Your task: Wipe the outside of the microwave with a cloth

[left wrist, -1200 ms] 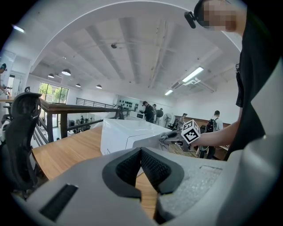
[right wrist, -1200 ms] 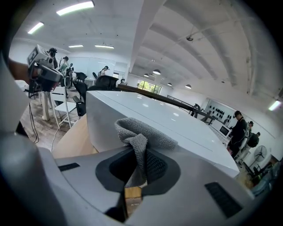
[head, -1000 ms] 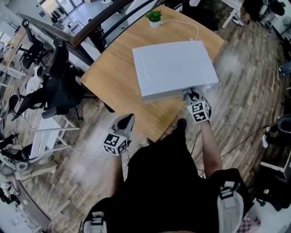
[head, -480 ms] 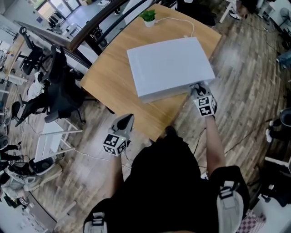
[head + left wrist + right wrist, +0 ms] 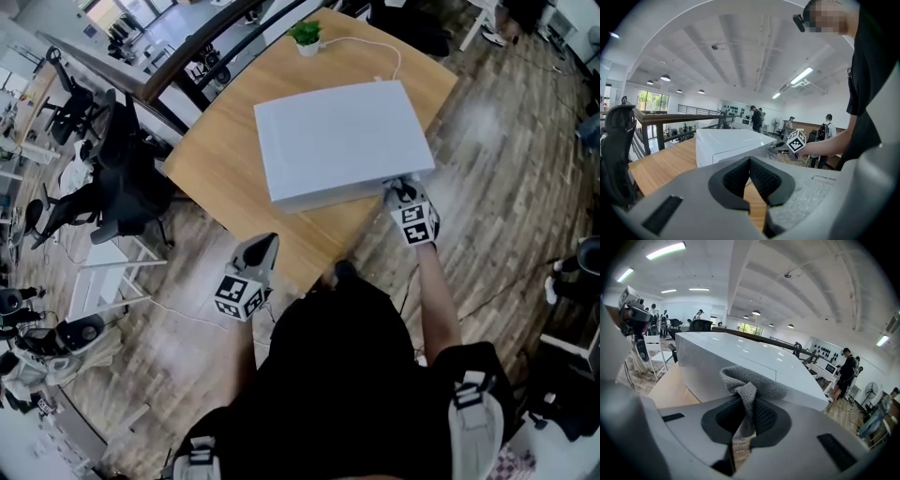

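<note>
While the right gripper point(image 5: 746, 414) is pinching the cloth point(image 5: 749, 386) in closed jaws, the microwave point(image 5: 719, 363) is sitting straight ahead against it, near face stretching leftward, and the left gripper point(image 5: 750, 165), shut and empty, is hanging farther off.

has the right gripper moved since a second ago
Yes, the right gripper, gripping the cloth, has slid a little along the microwave's front face toward its right corner.

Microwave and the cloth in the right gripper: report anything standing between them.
Nothing visible does. The right gripper is shut on the grey cloth. The cloth's bunched end sits right up against the microwave's side wall near a corner, apparently touching it.
</note>
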